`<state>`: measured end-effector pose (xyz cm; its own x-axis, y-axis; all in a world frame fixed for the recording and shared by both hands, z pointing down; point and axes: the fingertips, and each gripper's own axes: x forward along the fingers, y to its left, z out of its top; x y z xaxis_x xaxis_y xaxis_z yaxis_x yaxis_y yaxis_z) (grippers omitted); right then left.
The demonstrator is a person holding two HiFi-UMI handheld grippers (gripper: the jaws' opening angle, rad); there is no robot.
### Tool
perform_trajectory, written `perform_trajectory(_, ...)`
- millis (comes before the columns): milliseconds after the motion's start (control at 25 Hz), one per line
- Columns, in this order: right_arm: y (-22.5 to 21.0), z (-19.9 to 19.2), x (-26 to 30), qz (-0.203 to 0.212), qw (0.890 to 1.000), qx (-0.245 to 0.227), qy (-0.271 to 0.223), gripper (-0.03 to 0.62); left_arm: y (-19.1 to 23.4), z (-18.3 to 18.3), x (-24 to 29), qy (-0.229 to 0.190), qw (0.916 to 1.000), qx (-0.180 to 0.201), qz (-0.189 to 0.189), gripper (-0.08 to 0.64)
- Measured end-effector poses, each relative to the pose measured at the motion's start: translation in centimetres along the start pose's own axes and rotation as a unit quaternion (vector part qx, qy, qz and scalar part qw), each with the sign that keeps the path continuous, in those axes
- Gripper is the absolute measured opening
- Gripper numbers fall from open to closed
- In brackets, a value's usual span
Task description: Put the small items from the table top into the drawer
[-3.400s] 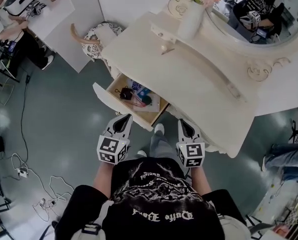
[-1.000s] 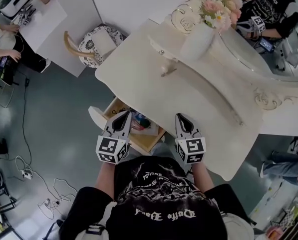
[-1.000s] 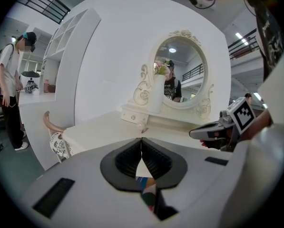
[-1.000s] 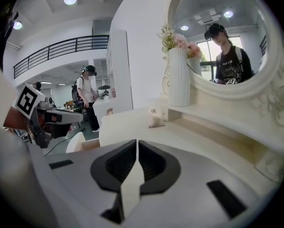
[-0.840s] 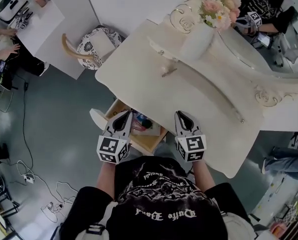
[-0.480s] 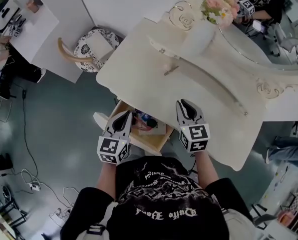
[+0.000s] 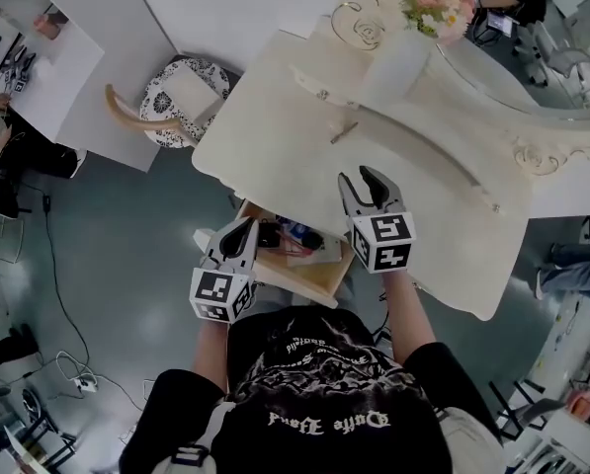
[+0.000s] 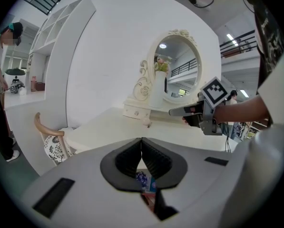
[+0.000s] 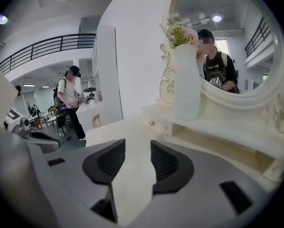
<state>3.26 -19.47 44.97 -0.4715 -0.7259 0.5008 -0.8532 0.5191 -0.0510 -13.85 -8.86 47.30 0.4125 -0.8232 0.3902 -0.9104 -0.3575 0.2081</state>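
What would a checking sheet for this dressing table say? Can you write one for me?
Surface: white dressing table, with one small pale item lying on top.
Job's things: that item is not yet put away; the drawer is open, with small things inside.
Clutter: vase of flowers in front of the mirror.
Tongs: left tongs shut and empty, by the drawer; right tongs open, have just been opening, nothing between them, over the table.
Cables: floor cables at the left.
Surroundings: chair beside the table; another person at the far left.
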Motion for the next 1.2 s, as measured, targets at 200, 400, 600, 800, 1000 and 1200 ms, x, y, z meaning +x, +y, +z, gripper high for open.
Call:
perform_trajectory(200,-0.1,0.7,1.9,-0.007,1.000,0.017,0.005,0.200,0.7,-0.4,-0.1,0.006,1.0000,0.001,-0.005,0.015)
perform_trajectory(400,-1.0,0.9,4.1,-0.031,0.999,0.027,0.016,0.218,1.6,-1.0,-0.4,0.014,0.9999,-0.002,-0.003,0.015)
perform_trajectory(600,-1.6,1.4,6.2,-0.044,0.998,0.043,0.020,0.235,2.8,-1.7,-1.2,0.022,0.9996,-0.009,0.011,0.015)
perform_trajectory(800,-2.2,1.5,8.3,-0.062,0.996,0.056,0.028,0.238,4.3,-2.3,-2.1,0.025,0.9989,-0.022,0.031,0.015)
perform_trajectory(1000,-3.1,1.5,10.0,-0.078,0.994,0.070,0.034,0.241,5.1,-2.8,-2.5,0.032,0.9982,-0.028,0.043,0.015)
perform_trajectory(1200,-4.1,1.6,11.6,-0.094,0.991,0.086,0.038,0.245,5.6,-2.7,-2.3,0.035,0.9980,-0.027,0.045,0.015)
